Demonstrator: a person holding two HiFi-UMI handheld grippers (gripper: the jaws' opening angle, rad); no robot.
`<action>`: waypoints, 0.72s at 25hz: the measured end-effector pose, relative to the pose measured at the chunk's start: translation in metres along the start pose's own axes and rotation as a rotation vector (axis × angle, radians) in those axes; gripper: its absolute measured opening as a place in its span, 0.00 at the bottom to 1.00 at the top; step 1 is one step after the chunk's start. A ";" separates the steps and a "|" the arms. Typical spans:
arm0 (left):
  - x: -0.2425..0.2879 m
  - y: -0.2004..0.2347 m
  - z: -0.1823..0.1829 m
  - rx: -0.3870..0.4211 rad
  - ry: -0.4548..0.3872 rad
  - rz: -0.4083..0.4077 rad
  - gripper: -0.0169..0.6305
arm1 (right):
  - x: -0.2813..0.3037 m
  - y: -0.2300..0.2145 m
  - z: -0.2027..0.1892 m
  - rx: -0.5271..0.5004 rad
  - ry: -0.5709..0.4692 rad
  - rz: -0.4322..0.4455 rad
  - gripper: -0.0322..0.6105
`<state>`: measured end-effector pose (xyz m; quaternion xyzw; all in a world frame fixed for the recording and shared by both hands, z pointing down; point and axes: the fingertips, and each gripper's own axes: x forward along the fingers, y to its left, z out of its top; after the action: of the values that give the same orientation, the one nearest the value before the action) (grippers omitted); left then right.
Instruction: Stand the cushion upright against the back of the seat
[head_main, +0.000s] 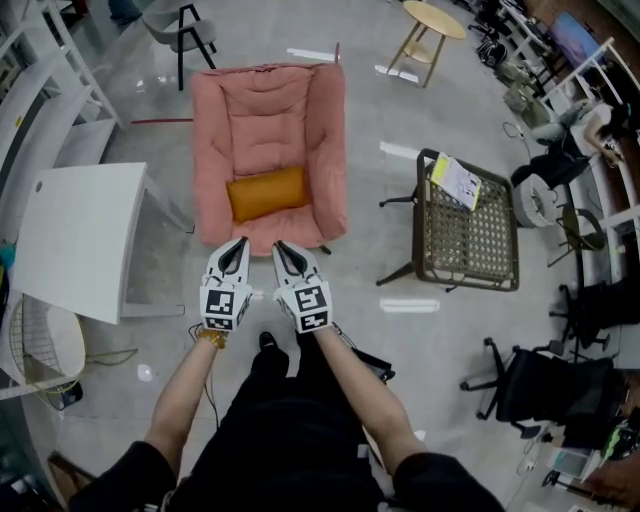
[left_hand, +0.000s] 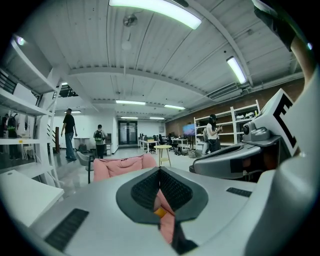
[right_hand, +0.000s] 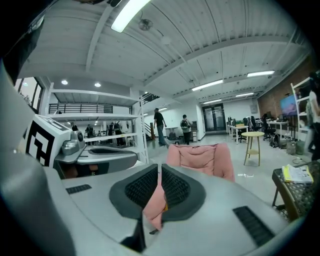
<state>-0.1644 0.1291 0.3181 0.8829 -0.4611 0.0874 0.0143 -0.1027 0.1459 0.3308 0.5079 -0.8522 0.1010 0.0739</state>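
Cushion (head_main: 266, 193) lies on pink seat (head_main: 215, 130); left gripper (head_main: 238, 245) and right gripper (head_main: 282, 248) jaws closed.

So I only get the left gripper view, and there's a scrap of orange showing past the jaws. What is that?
Observer: An orange cushion, lying crossways on the seat of the pink armchair.
Operator: Is either gripper touching it?
Observer: No. In the head view the left gripper and right gripper hang side by side, both shut, near the seat's front edge and clear of the cushion.
Operator: Anything on the armchair's right?
Observer: A woven chair with a booklet lying on it.
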 end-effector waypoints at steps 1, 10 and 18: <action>0.010 0.005 -0.001 0.002 0.005 0.001 0.05 | 0.008 -0.006 -0.002 0.006 0.005 0.004 0.08; 0.121 0.038 -0.012 0.020 0.093 0.038 0.05 | 0.100 -0.080 -0.010 0.079 0.021 0.061 0.08; 0.197 0.055 -0.027 0.041 0.188 0.034 0.05 | 0.165 -0.147 -0.013 0.141 0.062 0.096 0.08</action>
<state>-0.1028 -0.0591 0.3750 0.8630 -0.4708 0.1794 0.0379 -0.0513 -0.0594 0.3954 0.4670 -0.8638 0.1797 0.0593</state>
